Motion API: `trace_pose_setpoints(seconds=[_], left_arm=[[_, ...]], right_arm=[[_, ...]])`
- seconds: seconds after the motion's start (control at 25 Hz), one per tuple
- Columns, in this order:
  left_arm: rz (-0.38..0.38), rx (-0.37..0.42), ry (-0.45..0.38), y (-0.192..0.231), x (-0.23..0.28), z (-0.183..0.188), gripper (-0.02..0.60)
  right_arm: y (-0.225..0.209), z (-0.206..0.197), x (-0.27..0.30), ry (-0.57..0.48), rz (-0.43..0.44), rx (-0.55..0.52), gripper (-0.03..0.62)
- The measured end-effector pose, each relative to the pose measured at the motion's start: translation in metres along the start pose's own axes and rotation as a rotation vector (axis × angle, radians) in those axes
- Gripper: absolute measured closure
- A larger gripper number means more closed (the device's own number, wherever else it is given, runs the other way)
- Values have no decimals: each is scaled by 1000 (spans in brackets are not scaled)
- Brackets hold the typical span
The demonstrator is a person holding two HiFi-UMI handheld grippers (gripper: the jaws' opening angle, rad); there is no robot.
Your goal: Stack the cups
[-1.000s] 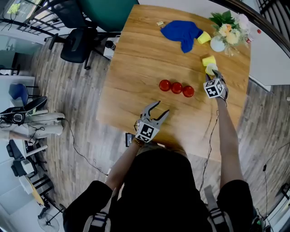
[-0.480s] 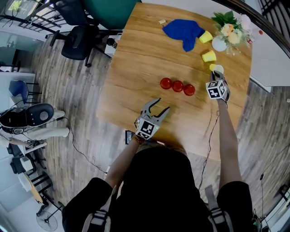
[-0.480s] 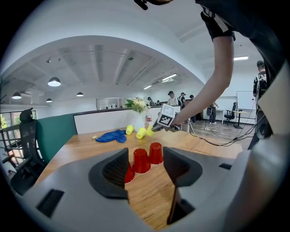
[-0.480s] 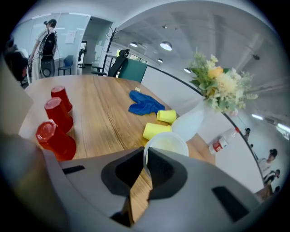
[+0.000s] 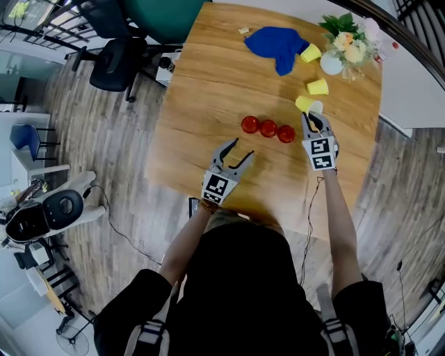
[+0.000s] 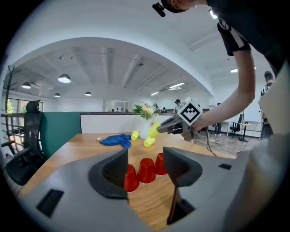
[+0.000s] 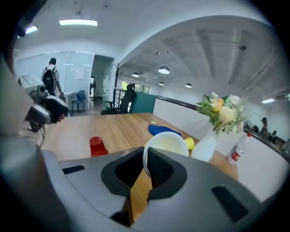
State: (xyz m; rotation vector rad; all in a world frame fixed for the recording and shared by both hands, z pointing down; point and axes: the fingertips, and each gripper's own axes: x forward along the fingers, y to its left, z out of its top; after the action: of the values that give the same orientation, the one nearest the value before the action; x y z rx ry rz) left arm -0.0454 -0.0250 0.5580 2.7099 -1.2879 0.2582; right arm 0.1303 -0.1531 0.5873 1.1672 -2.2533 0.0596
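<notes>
Yellow plastic cup [image 7: 166, 142] is held clear of the wooden bench [image 5: 201, 104], rim pinched in the right tool [image 5: 311, 118], jaws just closed on it, body left free for nesting w/ the other yellow cups [image 5: 318, 87]; left tool [image 5: 233, 147] hangs open, empty, facing three red plastic cups [image 5: 268, 128].

A: How is the floor [image 5: 104, 139]?
B: It has grey wooden planks. A light wooden table [image 5: 201, 90] stands on it, and a black office chair [image 5: 115, 59] beside a teal partition [image 5: 167, 17].
A: And the light?
B: Round ceiling lamps [image 6: 64, 78] are lit under a white, beamed ceiling [image 6: 113, 63].
</notes>
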Motion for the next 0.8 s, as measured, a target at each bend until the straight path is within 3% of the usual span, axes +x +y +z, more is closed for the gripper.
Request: trace_pose_setpoints(seconds=[0.2, 0.32, 0.56, 0.64, 0.8], left_arm=[[-22, -101, -58, 7, -1, 17, 328], [-58, -196, -105, 9, -1, 26, 327], [-201, -426, -228, 7, -7, 55, 308], [-241, -480, -261, 7, -9, 61, 305], [-339, -515, -286, -6, -13, 73, 305]], right_arm=[[50, 38, -26, -143, 146, 100, 565], [85, 63, -46, -248, 291, 149, 565], [142, 82, -90, -417, 665, 287, 565], [148, 82, -100, -443, 748, 341, 565], [155, 86, -120, -489, 869, 412, 565]])
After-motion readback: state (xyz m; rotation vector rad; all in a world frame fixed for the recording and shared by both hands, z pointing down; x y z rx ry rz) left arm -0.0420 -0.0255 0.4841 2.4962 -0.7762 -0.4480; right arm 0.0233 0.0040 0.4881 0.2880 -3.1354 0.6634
